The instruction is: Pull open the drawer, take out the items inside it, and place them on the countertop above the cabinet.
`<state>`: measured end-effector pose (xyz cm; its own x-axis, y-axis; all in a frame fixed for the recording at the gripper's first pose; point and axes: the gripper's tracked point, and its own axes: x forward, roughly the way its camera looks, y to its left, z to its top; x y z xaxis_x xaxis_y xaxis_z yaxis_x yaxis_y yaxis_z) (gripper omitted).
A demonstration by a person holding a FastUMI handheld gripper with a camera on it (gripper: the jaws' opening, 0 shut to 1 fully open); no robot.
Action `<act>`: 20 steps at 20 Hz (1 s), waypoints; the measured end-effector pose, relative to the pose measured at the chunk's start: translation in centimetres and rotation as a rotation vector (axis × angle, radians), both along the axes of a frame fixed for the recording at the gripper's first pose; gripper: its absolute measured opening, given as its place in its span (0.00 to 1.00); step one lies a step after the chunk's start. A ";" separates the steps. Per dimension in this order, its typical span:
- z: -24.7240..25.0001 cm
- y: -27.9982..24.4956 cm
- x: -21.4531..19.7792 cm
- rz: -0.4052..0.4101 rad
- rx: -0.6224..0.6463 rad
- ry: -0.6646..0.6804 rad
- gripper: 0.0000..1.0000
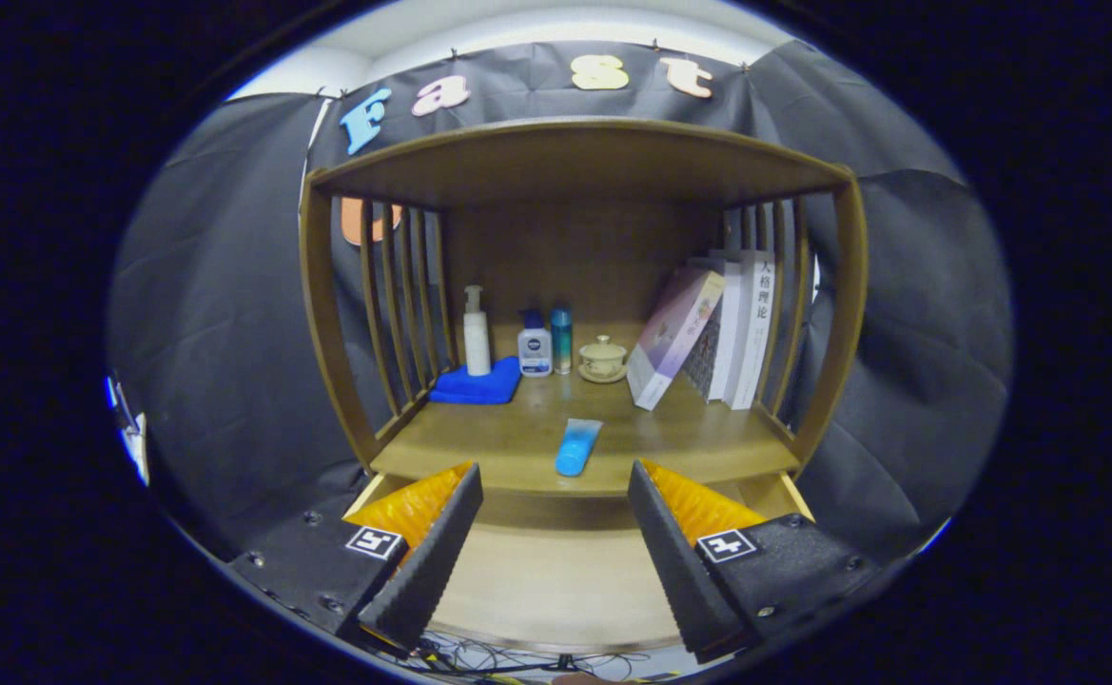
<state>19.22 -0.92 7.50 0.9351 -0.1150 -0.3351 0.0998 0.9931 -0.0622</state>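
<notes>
The wooden drawer (556,580) stands pulled out below the cabinet's countertop (479,442), and its pale bottom shows bare between my fingers. A blue tube (577,446) lies on the countertop near the front edge, just beyond my fingertips. My gripper (556,495) hovers over the drawer, open, with nothing between its fingers.
At the back of the countertop stand a white pump bottle (476,333), a small white bottle (535,352), a teal bottle (561,338) and a lidded cup (603,359). A folded blue cloth (476,384) lies left. Books (717,328) lean at the right. Slatted side walls enclose the shelf.
</notes>
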 end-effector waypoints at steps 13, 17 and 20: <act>-4.2 2.0 -8.9 0.001 0.051 -0.155 0.99; -7.5 2.2 -11.0 0.000 0.025 -0.176 0.99; -9.3 2.0 -11.9 -0.012 0.018 -0.189 0.99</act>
